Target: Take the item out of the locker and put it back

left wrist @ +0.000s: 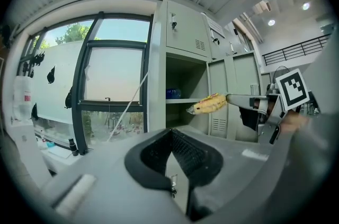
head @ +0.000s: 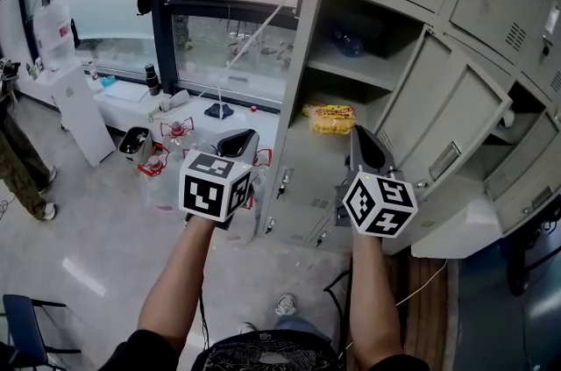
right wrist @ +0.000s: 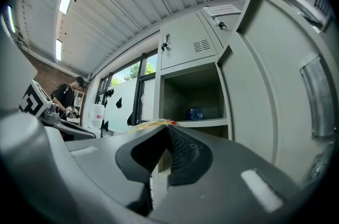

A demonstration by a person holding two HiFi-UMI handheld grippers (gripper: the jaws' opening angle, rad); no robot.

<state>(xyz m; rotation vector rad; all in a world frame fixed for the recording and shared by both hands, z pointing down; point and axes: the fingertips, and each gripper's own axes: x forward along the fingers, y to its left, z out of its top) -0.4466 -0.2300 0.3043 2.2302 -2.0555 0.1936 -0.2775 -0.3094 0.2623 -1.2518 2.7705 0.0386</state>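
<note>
The yellow snack packet [head: 329,118] hangs in the air at the front of the open locker [head: 308,45], one end clamped between the tight-closed jaws of the right gripper [head: 354,137]. We find the left gripper [head: 235,141] closed on nothing, beside the locker.

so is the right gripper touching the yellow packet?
Touching. The left gripper view shows the right gripper shut on one end of the yellow packet.
</note>
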